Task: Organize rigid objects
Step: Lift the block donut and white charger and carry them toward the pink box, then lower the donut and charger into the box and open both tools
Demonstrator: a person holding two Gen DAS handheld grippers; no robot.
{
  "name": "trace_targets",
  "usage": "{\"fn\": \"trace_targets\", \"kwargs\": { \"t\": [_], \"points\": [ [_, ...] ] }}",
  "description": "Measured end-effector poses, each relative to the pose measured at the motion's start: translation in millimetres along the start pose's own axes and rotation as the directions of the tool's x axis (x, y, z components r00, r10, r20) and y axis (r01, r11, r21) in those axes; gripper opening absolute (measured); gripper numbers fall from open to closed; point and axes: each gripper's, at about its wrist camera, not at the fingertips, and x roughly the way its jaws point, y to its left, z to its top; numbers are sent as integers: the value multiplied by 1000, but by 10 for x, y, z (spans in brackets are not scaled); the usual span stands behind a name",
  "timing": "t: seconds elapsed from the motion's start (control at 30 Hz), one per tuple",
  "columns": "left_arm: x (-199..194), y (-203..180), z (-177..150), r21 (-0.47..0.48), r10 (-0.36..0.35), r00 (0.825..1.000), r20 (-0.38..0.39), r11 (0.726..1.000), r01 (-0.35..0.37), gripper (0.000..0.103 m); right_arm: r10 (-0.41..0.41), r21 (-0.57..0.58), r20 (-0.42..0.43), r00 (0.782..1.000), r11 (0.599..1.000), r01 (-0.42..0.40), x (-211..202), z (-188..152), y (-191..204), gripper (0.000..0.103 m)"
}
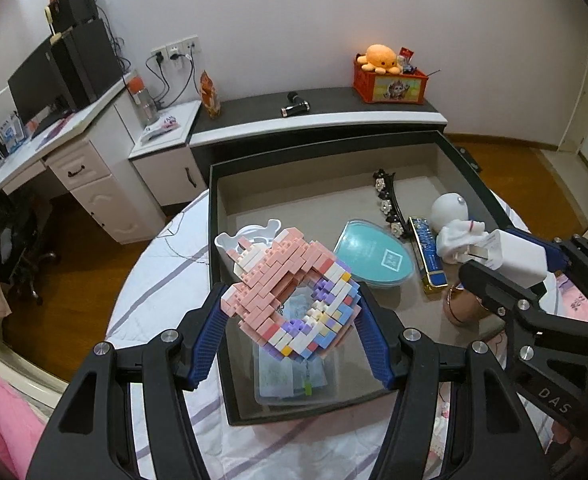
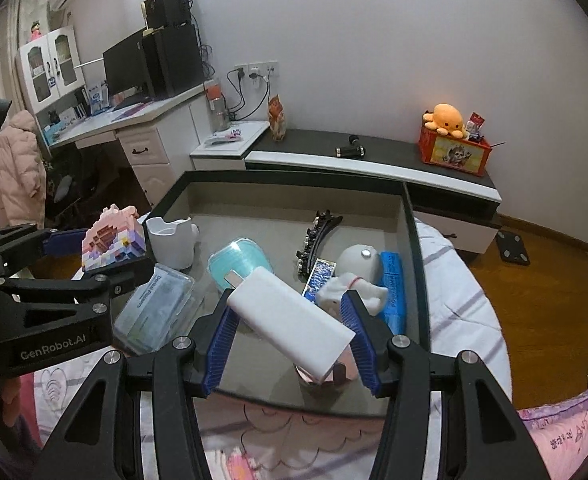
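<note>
Your left hand-held gripper [image 1: 290,316] is clamping a pink, purple and white brick-built model [image 1: 290,300] between its blue pads, and you are holding it tilted above the near left part of the dark-rimmed tray [image 1: 213,216], over a clear plastic case [image 1: 294,376] lying on the tray floor. Your right hand-held gripper [image 2: 290,320] is gripping a white charger block [image 2: 290,316] at a slant, its metal plug end pointing up and to the left, above the tray's near edge. Behind the model, a white cup [image 1: 250,240] is standing in the tray, with a teal oval case [image 1: 373,258] just beside it. Further right, a black hair clip with flowers [image 1: 389,204], a blue-and-gold box [image 1: 427,254] and a white astronaut figure [image 1: 453,220] are lying close together. The tray is sitting on a white striped bedsheet [image 1: 166,280].
</note>
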Motion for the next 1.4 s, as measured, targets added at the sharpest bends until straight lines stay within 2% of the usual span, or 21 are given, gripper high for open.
{"fn": "trace_targets", "kwargs": {
  "t": [0.37,0.43,0.47,0.5,0.53,0.57,0.63,1.0,1.1,1.4],
  "points": [
    [112,42,0,-10,9,1000,-22,1000,-9,63,23,13,-36,999,1000,-23,152,59,15,55],
    [107,46,3,-15,3,1000,-22,1000,-3,63,21,21,-24,999,1000,-21,126,82,-13,65],
    [102,44,4,-18,-5,1000,-18,1000,5,66,16,22,-16,1000,1000,-16,104,91,-23,74],
    [100,37,3,-16,-14,1000,-20,1000,13,80,5,23,-2,1000,1000,-5,74,96,-32,80],
    [103,30,4,-15,-19,1000,-25,1000,18,88,-4,21,11,1000,1000,4,44,103,-38,80],
    [97,35,4,-21,-9,1000,-21,1000,8,91,-7,20,14,1000,1000,7,28,108,-44,80],
    [86,34,6,-18,24,1000,-13,1000,-24,91,-1,28,17,1000,1000,0,2,120,-58,80],
    [156,42,8,-11,30,999,-42,999,-30,93,0,28,-6,1000,1000,0,38,109,-66,80],
    [186,40,14,-6,57,997,-48,998,-58,94,-5,29,-12,1000,1000,5,57,81,-58,80],
    [174,50,-5,-18,46,997,-61,999,-47,94,-12,50,-23,1000,999,13,46,34,-97,80]
  ]
}}
